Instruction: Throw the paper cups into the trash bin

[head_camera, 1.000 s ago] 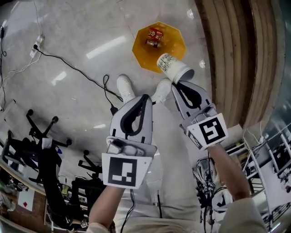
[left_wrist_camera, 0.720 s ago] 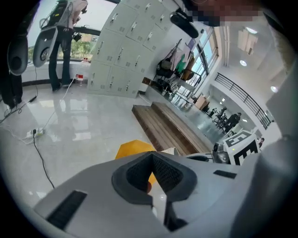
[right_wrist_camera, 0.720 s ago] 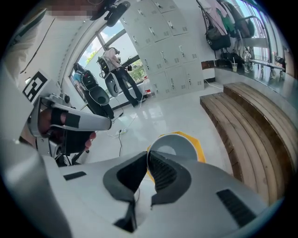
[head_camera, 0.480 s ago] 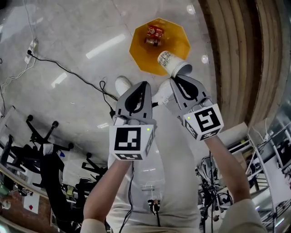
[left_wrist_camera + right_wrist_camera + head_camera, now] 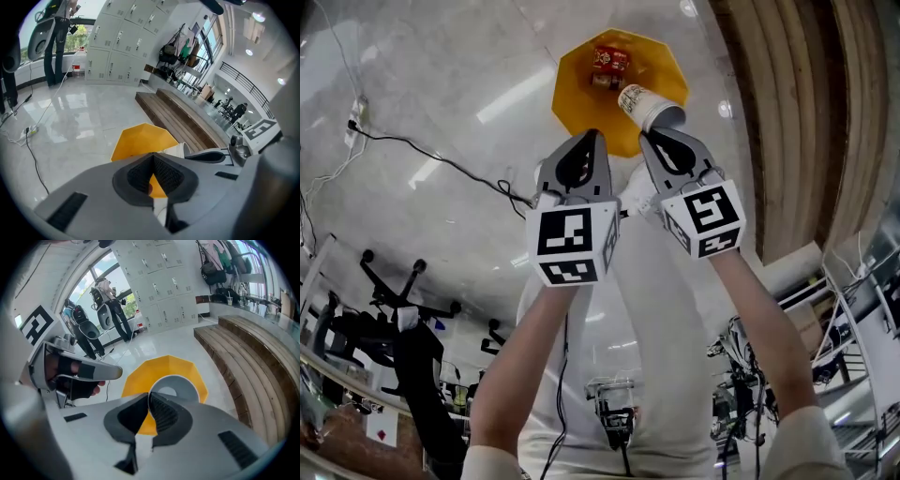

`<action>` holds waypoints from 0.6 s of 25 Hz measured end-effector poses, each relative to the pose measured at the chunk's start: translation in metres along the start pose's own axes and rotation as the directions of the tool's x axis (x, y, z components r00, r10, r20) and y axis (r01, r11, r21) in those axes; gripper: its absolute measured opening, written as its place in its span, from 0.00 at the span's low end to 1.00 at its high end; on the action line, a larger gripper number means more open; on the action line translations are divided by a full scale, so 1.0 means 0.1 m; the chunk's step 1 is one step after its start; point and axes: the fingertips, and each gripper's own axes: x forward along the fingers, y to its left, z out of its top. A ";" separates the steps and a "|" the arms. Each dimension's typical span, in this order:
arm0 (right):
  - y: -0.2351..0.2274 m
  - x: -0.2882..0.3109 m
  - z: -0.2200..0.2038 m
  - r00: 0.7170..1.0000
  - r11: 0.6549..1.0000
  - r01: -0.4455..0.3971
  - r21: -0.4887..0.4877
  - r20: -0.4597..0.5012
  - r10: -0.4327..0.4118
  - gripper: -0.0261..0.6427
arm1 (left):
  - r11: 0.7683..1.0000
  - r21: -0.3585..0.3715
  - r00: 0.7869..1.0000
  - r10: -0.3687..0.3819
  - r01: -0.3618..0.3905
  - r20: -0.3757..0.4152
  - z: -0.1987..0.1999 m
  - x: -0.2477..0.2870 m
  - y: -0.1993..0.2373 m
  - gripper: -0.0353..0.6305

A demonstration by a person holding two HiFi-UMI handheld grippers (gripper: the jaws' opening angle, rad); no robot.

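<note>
Left claw [image 5: 593, 137] pinched together, nothing in it, just beside right. Right claw [image 5: 651, 137] clamped on rim of paper cup [image 5: 649, 103]; we hold cup tilted, mouth toward us. Beyond it, orange trash bin [image 5: 574, 92] on floor [image 5: 441, 103], cans [image 5: 609, 64] already inside. We judge carry nearly done, with release into bin left. No other cups visible.
</note>
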 end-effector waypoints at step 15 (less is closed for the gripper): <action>-0.07 0.31 -0.05 0.997 0.996 -0.046 0.081 -0.063 0.052 0.12 | 0.999 0.027 0.994 0.035 -0.032 -0.102 -0.23 0.48 0.07 0.06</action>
